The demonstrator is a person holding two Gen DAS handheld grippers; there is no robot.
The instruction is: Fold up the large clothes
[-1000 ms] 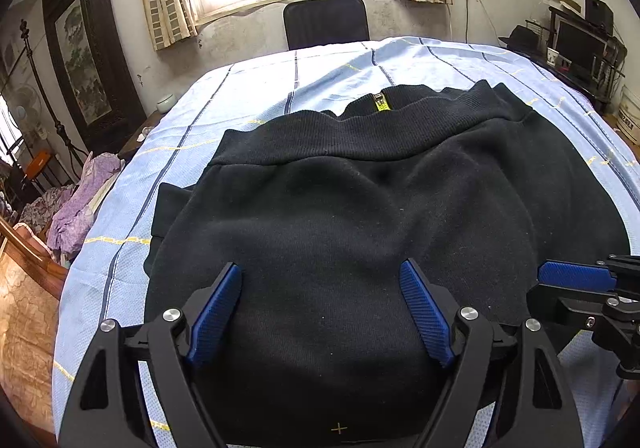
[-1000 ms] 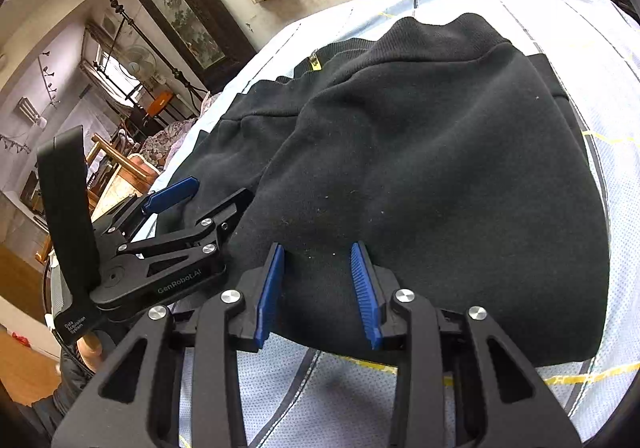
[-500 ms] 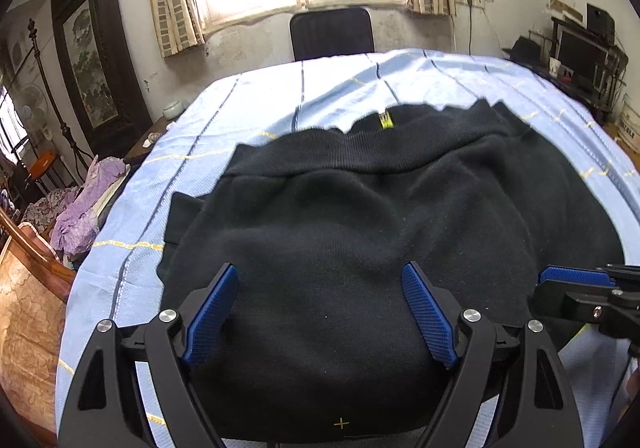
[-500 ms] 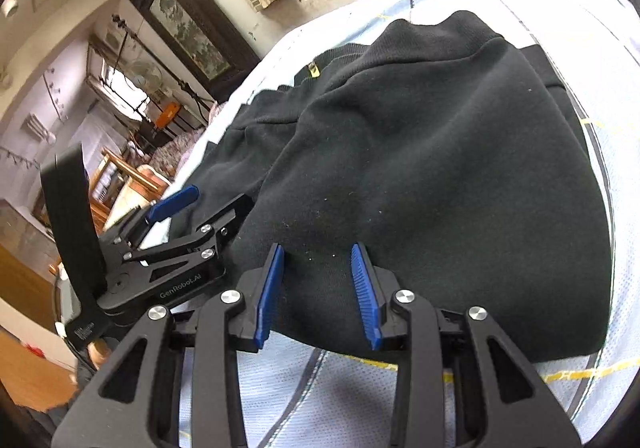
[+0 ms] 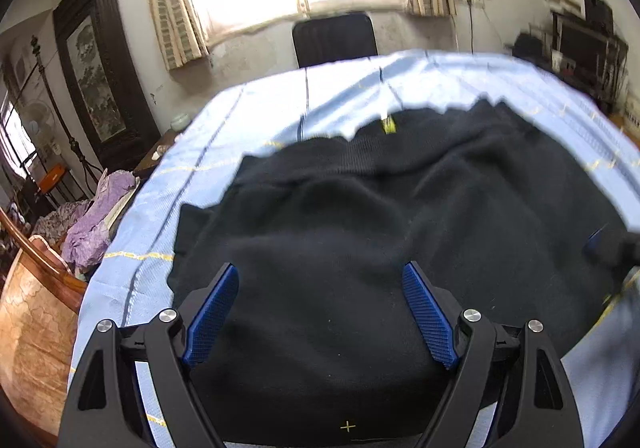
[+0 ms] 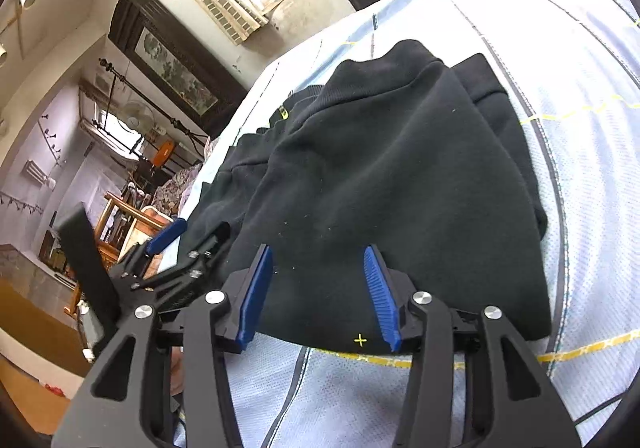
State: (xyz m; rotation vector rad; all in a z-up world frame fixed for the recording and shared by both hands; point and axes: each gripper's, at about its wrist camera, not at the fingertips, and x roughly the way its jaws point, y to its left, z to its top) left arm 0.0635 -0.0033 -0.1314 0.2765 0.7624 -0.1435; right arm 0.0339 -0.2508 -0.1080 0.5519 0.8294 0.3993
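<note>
Closest to me, my left hand-held gripper (image 5: 320, 312) is spread wide with nothing gripped, and my right hand-held gripper (image 6: 316, 292) is opening, pads off the cloth. Past them the black sweatshirt (image 6: 400, 168) lies folded on the blue-covered worktop (image 5: 340, 88).

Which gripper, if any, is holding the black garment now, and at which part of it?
Neither. The left gripper stands wide open over the black garment, and the right gripper is opening above its near edge; no pad presses the cloth.
</note>
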